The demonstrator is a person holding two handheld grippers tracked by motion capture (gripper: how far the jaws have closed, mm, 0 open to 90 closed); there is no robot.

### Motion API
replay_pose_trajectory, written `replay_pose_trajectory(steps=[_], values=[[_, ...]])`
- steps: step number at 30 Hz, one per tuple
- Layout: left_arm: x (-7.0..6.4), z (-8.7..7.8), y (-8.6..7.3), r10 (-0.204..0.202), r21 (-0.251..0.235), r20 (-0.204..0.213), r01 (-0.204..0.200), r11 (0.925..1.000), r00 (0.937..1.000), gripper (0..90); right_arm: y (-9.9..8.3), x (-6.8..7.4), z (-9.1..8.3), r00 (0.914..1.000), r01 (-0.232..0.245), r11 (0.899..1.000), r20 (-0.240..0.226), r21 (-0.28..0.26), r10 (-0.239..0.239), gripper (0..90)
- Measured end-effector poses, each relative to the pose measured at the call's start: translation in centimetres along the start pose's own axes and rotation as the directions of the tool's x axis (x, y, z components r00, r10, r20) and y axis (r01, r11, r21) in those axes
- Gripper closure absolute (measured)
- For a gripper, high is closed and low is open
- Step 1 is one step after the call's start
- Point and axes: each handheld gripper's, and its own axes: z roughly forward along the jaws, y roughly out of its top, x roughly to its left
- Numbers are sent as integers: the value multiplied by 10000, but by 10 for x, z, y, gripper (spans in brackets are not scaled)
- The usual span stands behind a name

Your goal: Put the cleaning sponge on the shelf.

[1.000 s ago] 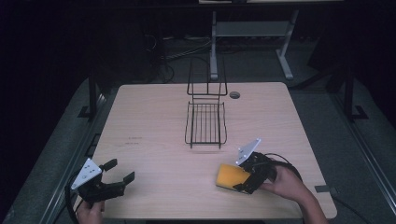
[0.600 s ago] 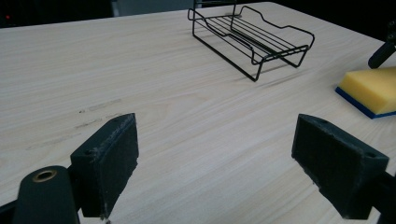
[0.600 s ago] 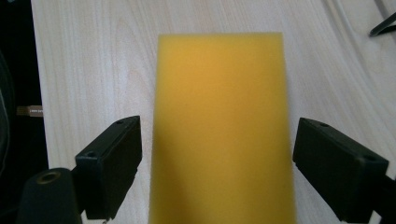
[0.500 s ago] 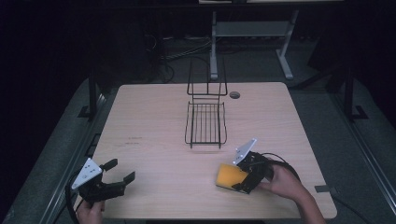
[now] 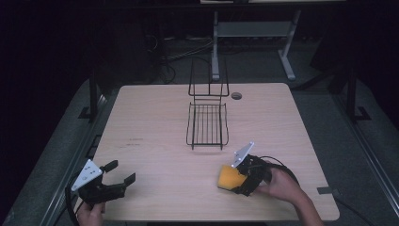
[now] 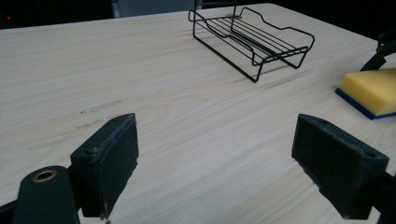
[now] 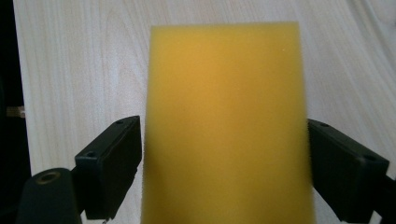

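Observation:
A yellow sponge (image 5: 228, 178) with a blue underside lies flat on the wooden table (image 5: 155, 122) at the front right. It also appears at the right edge of the left gripper view as the sponge (image 6: 371, 88). My right gripper (image 5: 234, 180) stands open around it. In the right gripper view the sponge (image 7: 224, 126) sits between the two jaws, which flank its sides without squeezing it. At the front left corner of the table, my left gripper (image 5: 122, 171) hangs open and holds nothing. Its wide-spread jaws frame bare table in the left gripper view, where the left gripper (image 6: 215, 154) points toward the rack.
A black wire rack (image 5: 207, 125) with an upright back stands at the middle of the table, also seen as the rack (image 6: 252, 37). Behind it a cable hole (image 5: 236, 95) marks the far edge. Dark floor and a metal stand (image 5: 254, 28) lie beyond.
The right gripper has crept slightly forward and left around the sponge. The left gripper has stayed still.

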Motion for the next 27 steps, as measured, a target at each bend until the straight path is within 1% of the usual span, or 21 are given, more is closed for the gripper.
replay_pose_trajectory(steps=[4, 12, 18, 20, 27], values=[[0, 0, 0, 12, -13, 19, -12, 10000, 10000, 141, 0, 2, 2, 9999, 28, 9999, 114, 153, -30, 153], [-1, 0, 0, 36, 13, 32, -36, 10000, 10000, 140, -2, 3, 2, 9993, 154, 9997, 349, 173, -160, 156], [0, 0, 0, 13, -9, 23, -13, 10000, 10000, 140, -2, 3, 4, 9992, 166, 9996, 353, 235, -174, 163], [0, 0, 0, 15, -8, 18, -15, 10000, 10000, 140, -2, 3, 5, 9992, 236, 9994, 329, 249, -244, 188], [0, -1, 0, 7, -31, 7, -7, 10000, 10000, 140, -1, 4, 5, 9986, 324, 9991, 397, 286, -336, 213]])
